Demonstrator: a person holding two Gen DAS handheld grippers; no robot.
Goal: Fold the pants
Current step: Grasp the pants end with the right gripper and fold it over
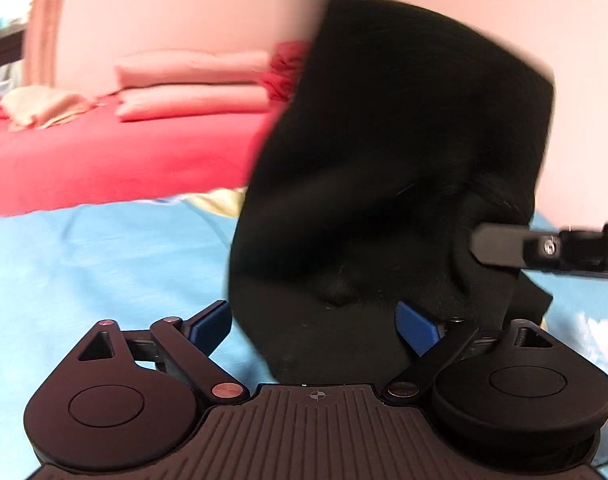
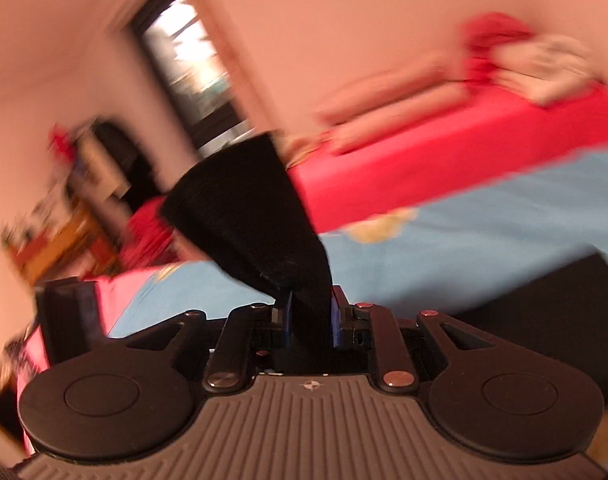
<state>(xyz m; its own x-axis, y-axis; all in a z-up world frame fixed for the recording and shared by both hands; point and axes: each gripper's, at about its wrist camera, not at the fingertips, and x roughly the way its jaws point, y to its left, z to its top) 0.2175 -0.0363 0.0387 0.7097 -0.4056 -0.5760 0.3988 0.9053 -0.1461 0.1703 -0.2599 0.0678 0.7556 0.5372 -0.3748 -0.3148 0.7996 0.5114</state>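
The black pants hang in the air in front of my left gripper, above the light blue sheet. The left gripper's blue pads stand wide apart, with the cloth's lower part hanging between them. My right gripper reaches in from the right edge and pinches the pants. In the right wrist view, the right gripper is shut on a bunch of the black pants, which rise up and left from the jaws. Both views are motion-blurred.
A red bedspread lies beyond the blue sheet, with pink folded bedding against the pink wall. In the right wrist view a window and cluttered shelves stand at the left.
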